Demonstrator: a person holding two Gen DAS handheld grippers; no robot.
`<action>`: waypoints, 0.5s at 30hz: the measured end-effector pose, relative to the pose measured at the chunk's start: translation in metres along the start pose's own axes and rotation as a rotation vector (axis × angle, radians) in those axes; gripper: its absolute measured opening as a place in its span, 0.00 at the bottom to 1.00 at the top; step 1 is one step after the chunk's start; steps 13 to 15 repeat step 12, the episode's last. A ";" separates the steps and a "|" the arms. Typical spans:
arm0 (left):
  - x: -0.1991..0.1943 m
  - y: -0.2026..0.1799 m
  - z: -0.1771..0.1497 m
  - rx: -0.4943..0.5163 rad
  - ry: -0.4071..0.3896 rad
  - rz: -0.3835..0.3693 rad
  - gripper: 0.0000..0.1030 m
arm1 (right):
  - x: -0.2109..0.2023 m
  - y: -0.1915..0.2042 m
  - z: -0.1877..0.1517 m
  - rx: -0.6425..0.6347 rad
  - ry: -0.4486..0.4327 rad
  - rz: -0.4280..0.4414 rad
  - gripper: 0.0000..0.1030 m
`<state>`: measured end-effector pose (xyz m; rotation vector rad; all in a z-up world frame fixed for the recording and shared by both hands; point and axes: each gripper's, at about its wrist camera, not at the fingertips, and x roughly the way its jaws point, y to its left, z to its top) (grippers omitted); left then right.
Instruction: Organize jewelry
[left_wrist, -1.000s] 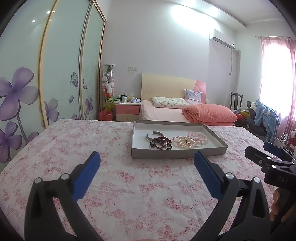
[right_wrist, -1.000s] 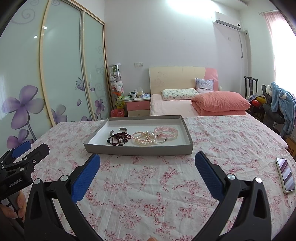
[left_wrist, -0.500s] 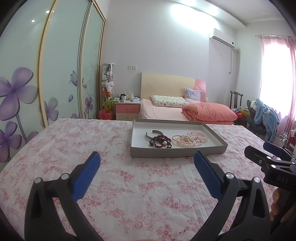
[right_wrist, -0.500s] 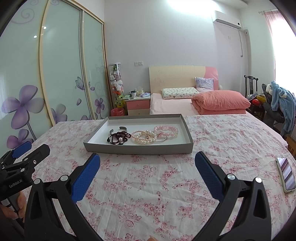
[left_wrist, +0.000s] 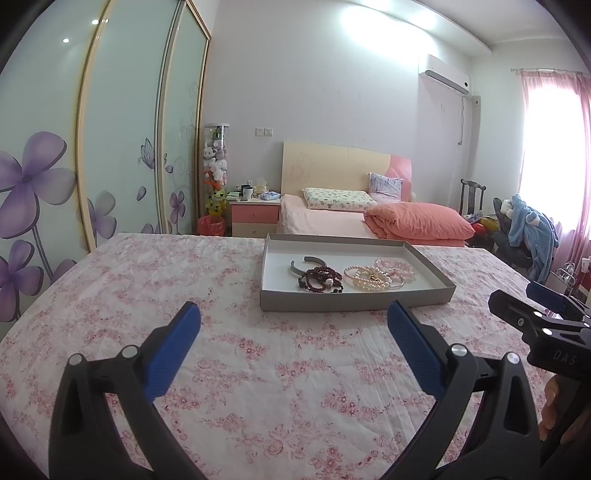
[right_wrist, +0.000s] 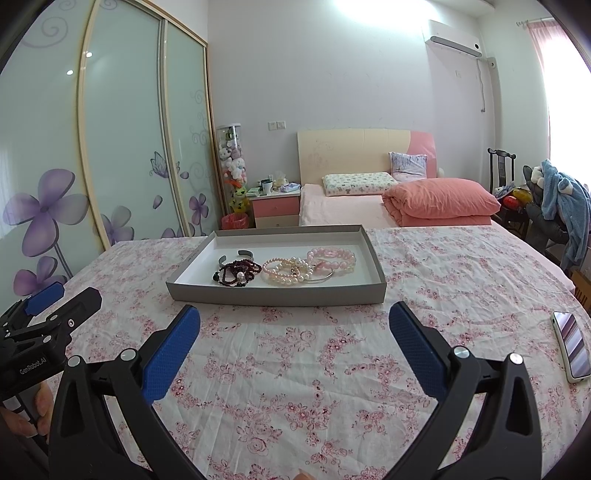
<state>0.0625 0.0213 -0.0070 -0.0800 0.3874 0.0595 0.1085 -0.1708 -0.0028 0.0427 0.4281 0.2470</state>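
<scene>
A shallow grey tray (left_wrist: 354, 305) (right_wrist: 277, 296) sits on the floral tablecloth ahead of both grippers. In it lie a grey open bangle (left_wrist: 308, 263) (right_wrist: 236, 254), dark red bead bracelets (left_wrist: 320, 278) (right_wrist: 236, 272), cream pearl bracelets (left_wrist: 367, 277) (right_wrist: 286, 271) and pink bead bracelets (left_wrist: 395, 266) (right_wrist: 332, 256). My left gripper (left_wrist: 293, 332) is open and empty, short of the tray's near left side. My right gripper (right_wrist: 294, 332) is open and empty, short of the tray's near wall. Each gripper shows at the edge of the other's view.
A phone (right_wrist: 571, 345) lies on the cloth at the right edge. The table (left_wrist: 147, 280) is covered in pink floral cloth. Behind it stand a bed (left_wrist: 369, 218), a nightstand (left_wrist: 253, 214), sliding wardrobe doors (left_wrist: 110, 147) and a chair with clothes (left_wrist: 528, 229).
Both views have shifted slightly, with the tray a touch lower and nearer in frame. Both grippers stay open; the jewelry has not moved.
</scene>
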 end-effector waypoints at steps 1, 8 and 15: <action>0.000 0.000 -0.001 -0.001 0.001 0.000 0.96 | 0.000 0.000 0.000 0.000 0.001 0.000 0.98; 0.001 -0.001 -0.003 -0.004 0.004 -0.004 0.96 | 0.001 -0.001 0.000 0.001 0.001 0.000 0.98; 0.001 -0.001 -0.004 -0.006 0.008 -0.013 0.96 | 0.001 -0.001 0.000 0.001 0.001 0.001 0.98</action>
